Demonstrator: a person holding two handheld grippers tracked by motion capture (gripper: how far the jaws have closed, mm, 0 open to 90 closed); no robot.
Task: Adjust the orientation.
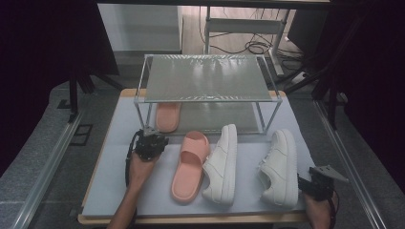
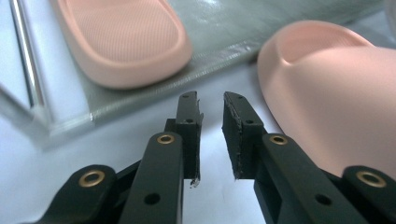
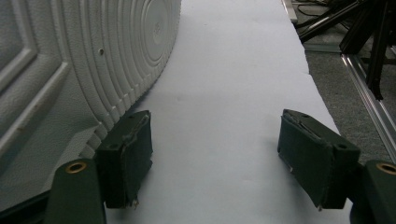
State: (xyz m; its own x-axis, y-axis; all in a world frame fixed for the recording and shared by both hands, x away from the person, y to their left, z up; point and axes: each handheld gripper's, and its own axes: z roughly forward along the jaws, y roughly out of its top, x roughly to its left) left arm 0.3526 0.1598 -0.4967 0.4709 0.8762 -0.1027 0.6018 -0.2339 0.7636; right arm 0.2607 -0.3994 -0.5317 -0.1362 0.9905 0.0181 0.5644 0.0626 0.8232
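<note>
Two pink slippers and two white sneakers sit by a metal two-tier rack [image 1: 205, 98]. One slipper [image 1: 168, 116] [image 2: 123, 42] lies on the rack's lower shelf [image 2: 224, 49]. The other slipper [image 1: 191, 164] [image 2: 327, 93] rests on the mat in front. My left gripper [image 1: 154, 137] [image 2: 212, 100] hovers low between them, its jaws only narrowly apart with nothing between. Both sneakers [image 1: 222, 164] [image 1: 279, 167] lie on their sides. My right gripper [image 1: 309, 183] [image 3: 215, 116] is wide open and holds nothing, its left jaw beside the right sneaker's ribbed sole [image 3: 70, 60].
A pale mat [image 1: 248, 152] [image 3: 233, 70] covers the table. The rack's mesh top shelf [image 1: 205, 76] overhangs the lower one, and a thin rack post [image 2: 25, 56] stands left of the shelved slipper. Aluminium rails [image 1: 45, 167] and dark stands [image 3: 369, 42] flank the table.
</note>
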